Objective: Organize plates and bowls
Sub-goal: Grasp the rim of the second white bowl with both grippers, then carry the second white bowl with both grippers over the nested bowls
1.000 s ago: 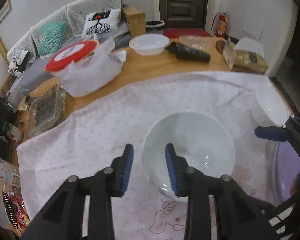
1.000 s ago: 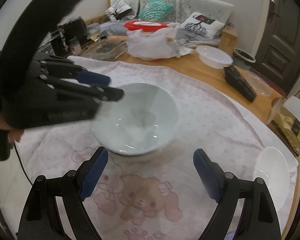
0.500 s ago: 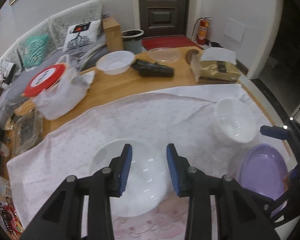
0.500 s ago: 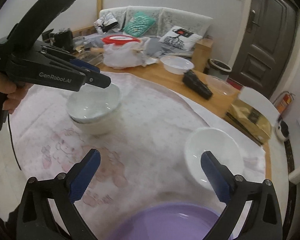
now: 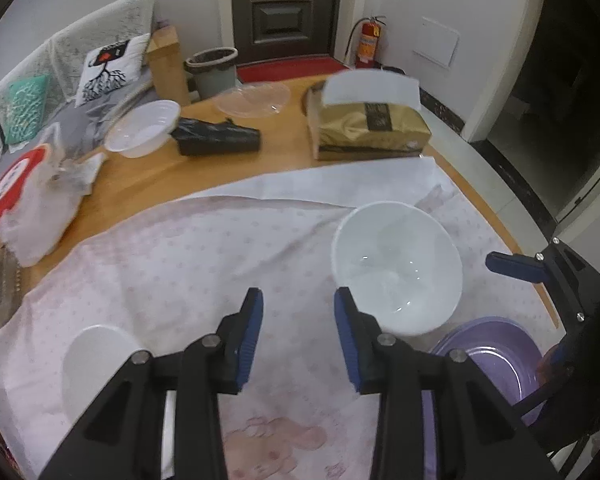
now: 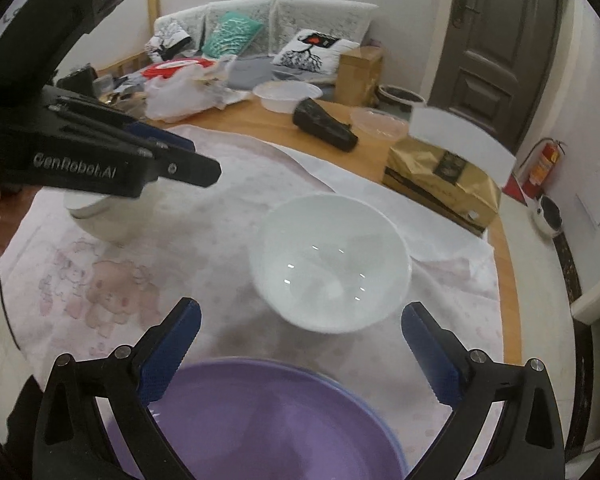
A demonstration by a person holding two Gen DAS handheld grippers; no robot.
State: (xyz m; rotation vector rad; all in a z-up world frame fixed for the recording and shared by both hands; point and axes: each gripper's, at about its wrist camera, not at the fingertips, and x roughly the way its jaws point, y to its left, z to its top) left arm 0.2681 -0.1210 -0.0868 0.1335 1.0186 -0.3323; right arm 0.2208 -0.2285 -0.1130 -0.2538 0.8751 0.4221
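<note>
Both tongs are hanging open and empty: the left tongs over the cloth, the right tongs spreading wide above the purple plate. A white bowl is sitting just beyond that plate; another bowl is resting far left on the tabletop.

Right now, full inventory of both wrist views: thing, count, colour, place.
Ceramic bowls: 2, white, on the cloth; one centre-right, one far left.
Plate: 1, purple, near edge.
Cloth: 1, pale pink, over the table.
Plastic bowl: 1, white, on bare wood at back.
Clear lid: 1, at back.
Black bag roll: 1, at back.
Tissue pack: 1, gold, back right.
Red-lidded container in bag: 1, back left.
Left gripper: 1, open, empty.
Right gripper: 1, open, empty.
</note>
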